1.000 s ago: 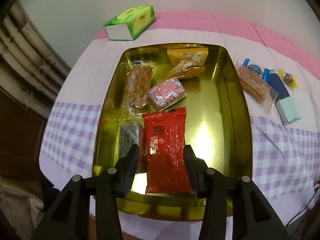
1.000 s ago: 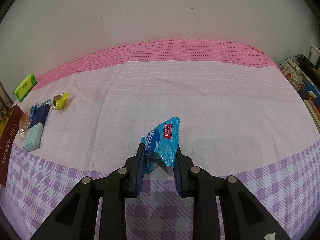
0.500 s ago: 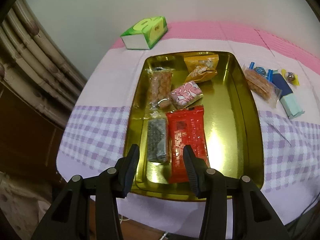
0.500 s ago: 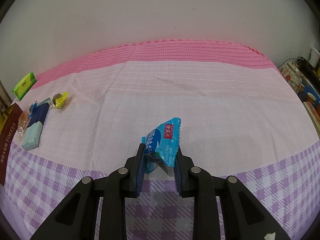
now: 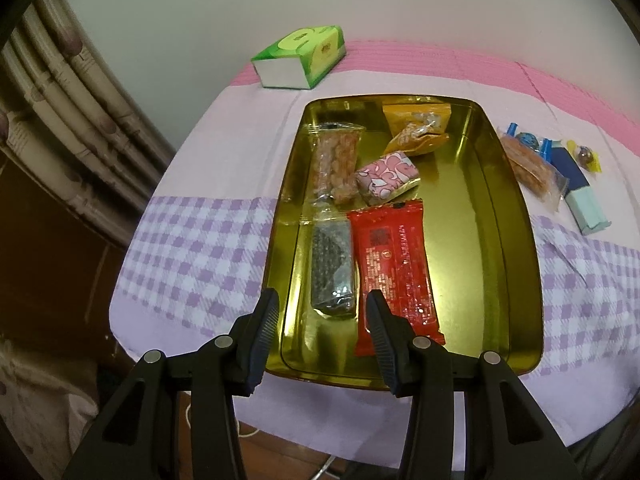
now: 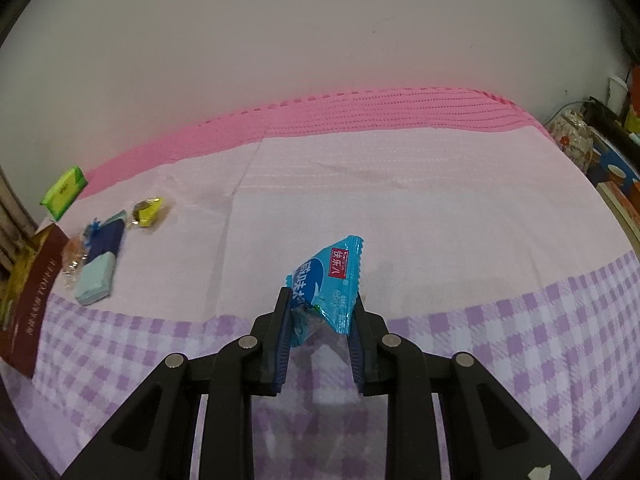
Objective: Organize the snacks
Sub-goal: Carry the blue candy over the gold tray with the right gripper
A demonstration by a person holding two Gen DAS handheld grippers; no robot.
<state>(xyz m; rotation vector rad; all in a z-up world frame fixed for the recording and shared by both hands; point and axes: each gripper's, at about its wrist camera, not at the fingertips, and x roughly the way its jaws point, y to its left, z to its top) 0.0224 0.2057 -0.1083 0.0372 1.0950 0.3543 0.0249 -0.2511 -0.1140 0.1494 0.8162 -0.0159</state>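
A gold tin tray (image 5: 516,264) holds a red packet (image 5: 394,264), a dark grey bar (image 5: 332,268), a pink-white packet (image 5: 386,176), a clear bag of nuts (image 5: 334,164) and an orange packet (image 5: 418,130). My left gripper (image 5: 322,312) is open and empty, above the tray's near edge. My right gripper (image 6: 320,312) is shut on a light blue snack packet (image 6: 328,280), held above the tablecloth. Loose snacks lie right of the tray: an orange-filled clear bag (image 5: 528,168), a navy and mint bar (image 5: 580,192) and a yellow candy (image 5: 586,156).
A green tissue box (image 5: 304,56) stands behind the tray. Curtain folds (image 5: 60,120) hang at the left, past the table edge. In the right wrist view a brown tin lid (image 6: 32,296) lies at far left, and clutter (image 6: 600,152) sits beyond the table's right end.
My left gripper has pulled back and up from the red packet, which stays lying in the tray. My right gripper still holds the blue packet and has shifted slightly.
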